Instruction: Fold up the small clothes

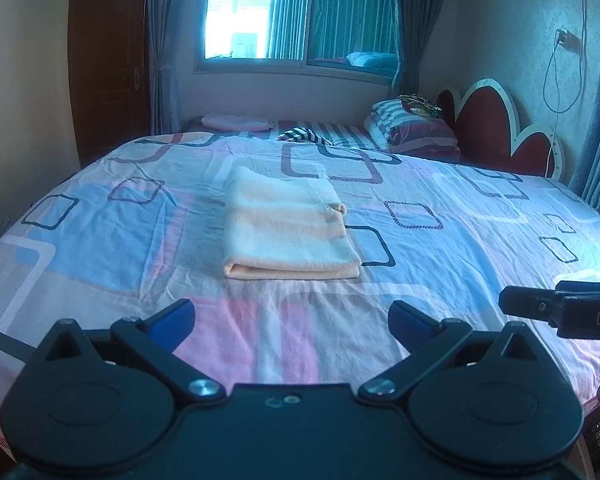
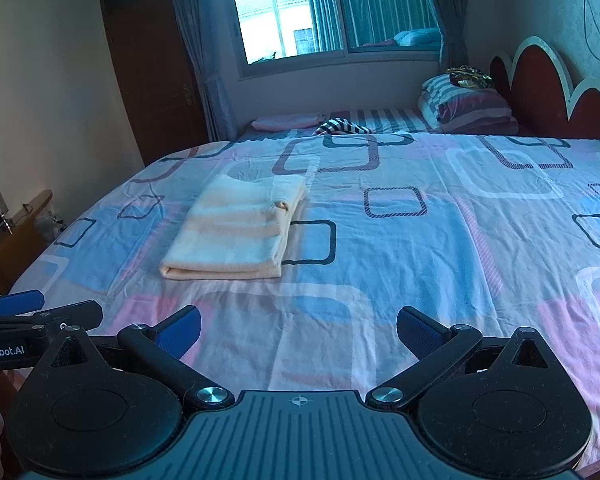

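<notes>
**Folded cloth on the bed, both tools empty**

A cream folded cloth (image 1: 288, 228) lies flat on the patterned bed (image 1: 100, 240). Short of it, the left hand-held gripper (image 1: 292, 322) and right hand-held gripper (image 2: 298, 330) hang spread wide, holding nothing. Each neighbour's tool is cut off at the frame edge.

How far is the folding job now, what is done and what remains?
Done: the cream cloth lies folded in a neat rectangle on the bed sheet. In hand: nothing; the left tongs and right tongs are open and empty. No other unfolded small clothes lie nearby.
</notes>
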Demonstrator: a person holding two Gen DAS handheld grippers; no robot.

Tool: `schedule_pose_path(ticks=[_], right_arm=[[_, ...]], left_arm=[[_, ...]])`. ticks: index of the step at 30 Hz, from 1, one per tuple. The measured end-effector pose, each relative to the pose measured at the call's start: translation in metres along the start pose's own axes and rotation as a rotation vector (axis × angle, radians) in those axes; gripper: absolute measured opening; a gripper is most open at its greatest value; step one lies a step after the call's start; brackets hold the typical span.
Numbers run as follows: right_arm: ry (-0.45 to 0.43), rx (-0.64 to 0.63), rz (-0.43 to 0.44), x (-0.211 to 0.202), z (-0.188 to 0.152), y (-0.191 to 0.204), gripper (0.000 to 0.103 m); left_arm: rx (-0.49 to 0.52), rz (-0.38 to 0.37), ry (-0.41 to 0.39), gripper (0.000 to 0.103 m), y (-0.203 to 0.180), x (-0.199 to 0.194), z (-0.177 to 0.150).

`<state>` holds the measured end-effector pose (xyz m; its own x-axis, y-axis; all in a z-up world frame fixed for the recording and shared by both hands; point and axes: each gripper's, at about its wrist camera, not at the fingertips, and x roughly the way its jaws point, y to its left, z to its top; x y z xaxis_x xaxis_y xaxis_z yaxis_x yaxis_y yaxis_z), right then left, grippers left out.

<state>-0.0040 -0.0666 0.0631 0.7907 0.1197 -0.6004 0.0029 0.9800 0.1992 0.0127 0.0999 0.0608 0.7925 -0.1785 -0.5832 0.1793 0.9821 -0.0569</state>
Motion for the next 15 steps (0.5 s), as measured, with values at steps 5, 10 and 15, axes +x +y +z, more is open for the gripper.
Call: schedule_pose_path(ticks=[5,10,15], right_arm=[[-0.002,0.001,-0.002,0.0016,0.0012,-0.0015,0.103],[-0.004,0.000,-0.003,0.0021,0.0018,-0.0034,0.103],[-0.004,-0.001,-0.002,0.0020,0.0029,-0.0044,0.103]], left_arm=[[0.001,0.002,-0.005,0.102,-0.0008,0.0011,0.0011],[0.001,0.006,-0.006,0.102,-0.0010,0.0010,0.0010],[-0.001,0.008,-0.006,0.102,-0.0016,0.0014,0.0015]])
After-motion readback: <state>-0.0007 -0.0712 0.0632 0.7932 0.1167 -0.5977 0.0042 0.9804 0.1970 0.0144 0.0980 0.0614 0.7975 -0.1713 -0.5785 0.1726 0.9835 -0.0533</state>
